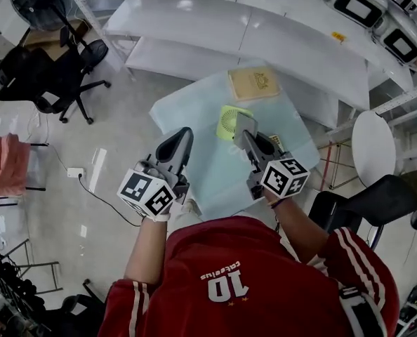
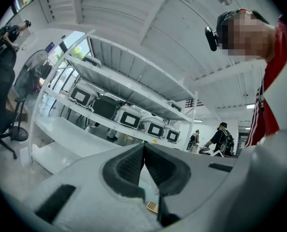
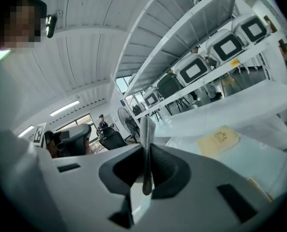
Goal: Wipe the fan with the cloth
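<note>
Nearest the lens, the person's red top (image 1: 243, 279) filled the 6 o'clock edge of the head view, with both forearms reaching toward 12 o'clock.

The left gripper (image 1: 184, 133) hung with its tips over the 9 o'clock side of the bench (image 1: 194, 111). Its own view showed the tongs pressed together at the tips, with nothing between them.

The right gripper (image 1: 248, 137) hung over the middle of the bench. Its tongs were pinching a thin grey cloth (image 1: 246, 121). In the right gripper view, the folded edge of the cloth stood up past the tips. The two grippers were side by side and apart, with their marker cubes toward the person.

The fan (image 1: 229, 123), small and lime green, sat on the pale glass bench at 11 o'clock from the right tongs. In the head view the cloth overlapped the fan's 3 o'clock edge. Whether the cloth touched the fan could not be determined.

A tan flat pad (image 1: 254, 83) lay on the bench at 1 o'clock from the fan, apart from it. A small tan item (image 1: 278, 142) lay on the bench just at 3 o'clock from the right gripper.

White shelving (image 1: 265, 27) ran beyond the bench at 12 o'clock. Black office chairs (image 1: 61, 76) stood on the floor at 10 o'clock, well apart from the bench.
</note>
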